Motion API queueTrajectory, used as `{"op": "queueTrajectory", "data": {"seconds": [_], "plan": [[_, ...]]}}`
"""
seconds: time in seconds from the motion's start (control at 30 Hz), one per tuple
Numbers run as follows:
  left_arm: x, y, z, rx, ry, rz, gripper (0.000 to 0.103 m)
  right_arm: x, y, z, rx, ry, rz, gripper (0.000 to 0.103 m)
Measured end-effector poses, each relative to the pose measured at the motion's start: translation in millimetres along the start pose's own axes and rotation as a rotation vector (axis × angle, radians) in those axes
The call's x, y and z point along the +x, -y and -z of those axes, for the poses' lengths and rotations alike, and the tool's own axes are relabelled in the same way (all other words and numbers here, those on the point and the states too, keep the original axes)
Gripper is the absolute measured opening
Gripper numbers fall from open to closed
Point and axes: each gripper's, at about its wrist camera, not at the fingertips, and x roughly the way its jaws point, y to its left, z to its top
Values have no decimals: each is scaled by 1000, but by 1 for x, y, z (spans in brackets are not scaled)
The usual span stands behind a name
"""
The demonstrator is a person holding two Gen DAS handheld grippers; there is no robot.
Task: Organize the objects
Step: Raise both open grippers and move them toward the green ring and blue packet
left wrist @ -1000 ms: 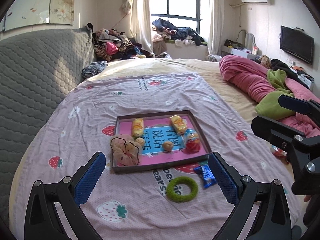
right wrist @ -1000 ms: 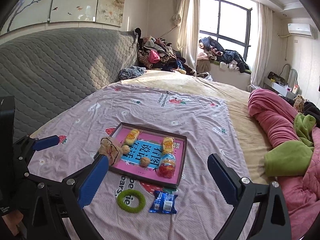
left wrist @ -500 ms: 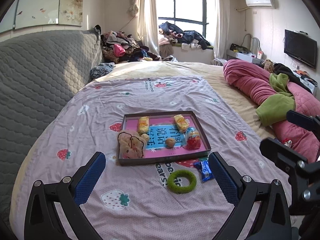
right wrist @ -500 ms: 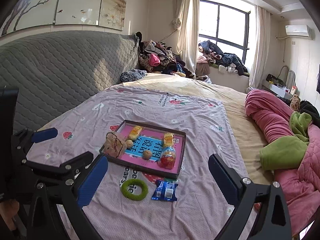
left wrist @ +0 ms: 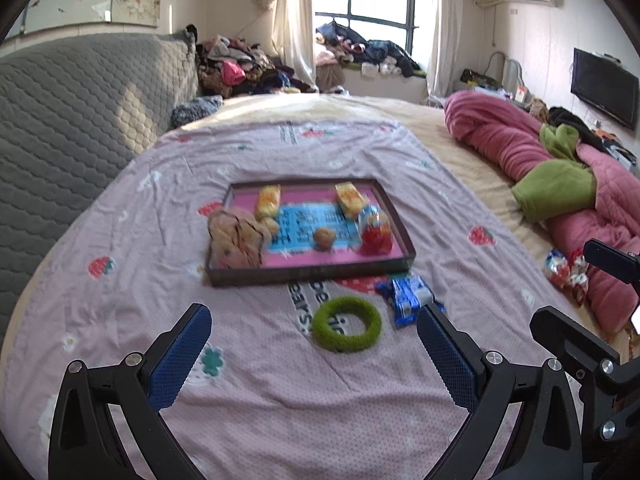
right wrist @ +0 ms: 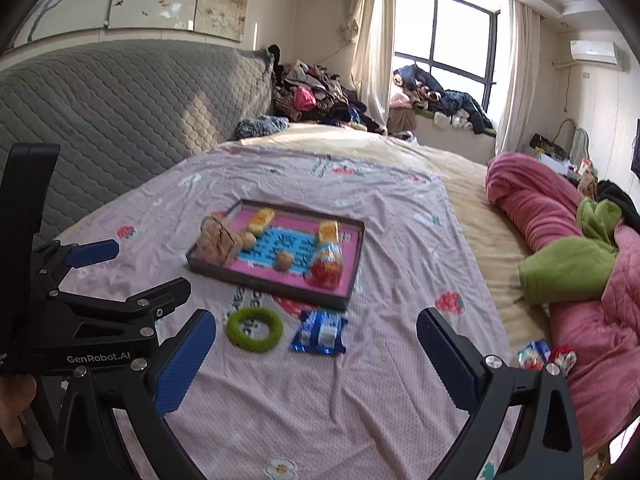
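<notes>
A dark tray (left wrist: 308,274) (right wrist: 268,286) with a pink and blue floor lies on the bed. It holds a plush toy (left wrist: 236,236), two yellow snack packs, a small round nut and a red snack bag (left wrist: 375,232). A green ring (left wrist: 346,323) (right wrist: 254,329) and a blue snack packet (left wrist: 408,295) (right wrist: 320,332) lie on the sheet in front of the tray. My left gripper (left wrist: 314,364) is open and empty, above the sheet just short of the ring. My right gripper (right wrist: 316,368) is open and empty, just short of the packet.
A grey quilted headboard (left wrist: 68,120) runs along the left. A pink and green quilt (left wrist: 560,176) is heaped on the right, with more snack packets (right wrist: 544,356) at its foot. Clothes are piled by the window.
Both grippers have pulled back and turned slightly; the tray, ring and packet now sit more centred ahead of the fingers. Nothing on the bed has moved. Both grippers stay open.
</notes>
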Motion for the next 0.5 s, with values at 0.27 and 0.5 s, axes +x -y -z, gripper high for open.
{"op": "queueTrajectory", "data": {"seconds": [0.27, 0.5], "plan": [[40, 7, 19, 24, -66, -24, 102, 32, 9, 22, 8, -51, 1, 102], [73, 2, 25, 34, -109, -50, 102, 65, 14, 30, 15, -88, 3, 102]]}}
